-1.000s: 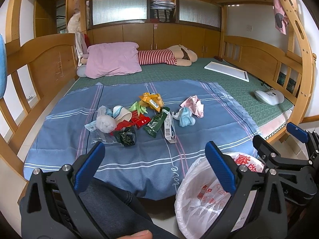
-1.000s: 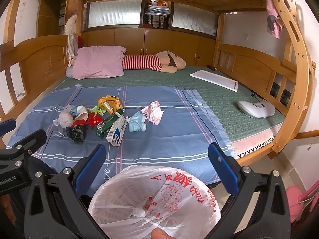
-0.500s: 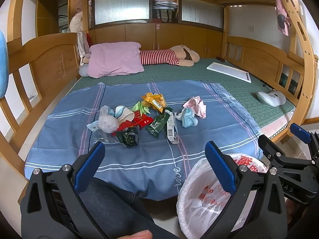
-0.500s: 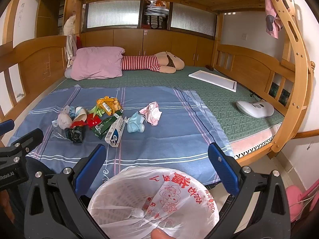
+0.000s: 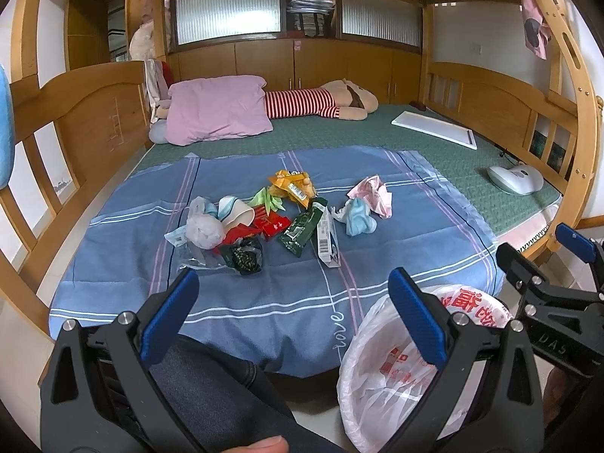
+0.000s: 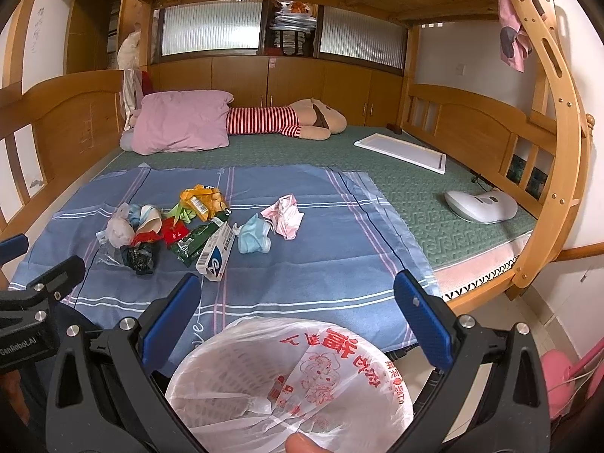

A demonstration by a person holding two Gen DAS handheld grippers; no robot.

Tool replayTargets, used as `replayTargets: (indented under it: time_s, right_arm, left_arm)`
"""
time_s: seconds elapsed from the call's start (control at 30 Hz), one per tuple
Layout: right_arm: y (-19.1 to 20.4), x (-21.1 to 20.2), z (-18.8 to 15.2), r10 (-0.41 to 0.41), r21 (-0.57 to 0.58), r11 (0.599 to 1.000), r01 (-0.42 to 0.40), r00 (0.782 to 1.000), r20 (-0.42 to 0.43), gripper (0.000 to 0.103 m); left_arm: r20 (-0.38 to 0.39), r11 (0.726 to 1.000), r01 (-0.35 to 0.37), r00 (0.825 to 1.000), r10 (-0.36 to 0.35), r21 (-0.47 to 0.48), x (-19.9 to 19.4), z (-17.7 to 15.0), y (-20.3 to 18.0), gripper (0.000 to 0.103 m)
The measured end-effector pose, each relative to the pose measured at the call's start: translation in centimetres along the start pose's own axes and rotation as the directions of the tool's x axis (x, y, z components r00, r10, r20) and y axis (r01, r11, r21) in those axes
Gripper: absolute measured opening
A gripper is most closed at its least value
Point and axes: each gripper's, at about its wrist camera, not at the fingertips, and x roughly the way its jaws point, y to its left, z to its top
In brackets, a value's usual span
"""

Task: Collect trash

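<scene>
A: Are the tongs holding anything?

B: No. The left tongs [image 5: 288, 311] and the right tongs [image 6: 298, 311] are both wide and hold nothing.

A: Where is the trash?

B: The trash pile [image 5: 271, 221] lies in the middle of the blue sheet [image 5: 396, 264] on the bed, well apart from the tongs.

A: And the bin?

B: The bin [image 6: 290, 385] stands on the floor by the bed's near edge. Its white bag looks empty, so I think nothing is picked up yet.
</scene>
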Motion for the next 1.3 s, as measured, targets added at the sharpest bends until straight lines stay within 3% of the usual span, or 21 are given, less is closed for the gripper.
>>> replayTargets:
  time_s: [1.3]
  right_arm:
    - [0.44,0.59,-0.58,0.011,0.006,1.000,-0.011,1.000,-0.023,0.100]
  left_arm:
    - [-0.016,1.000,-0.001,1.000,0.001,-0.008,0.51,-0.38,0.21,0.100]
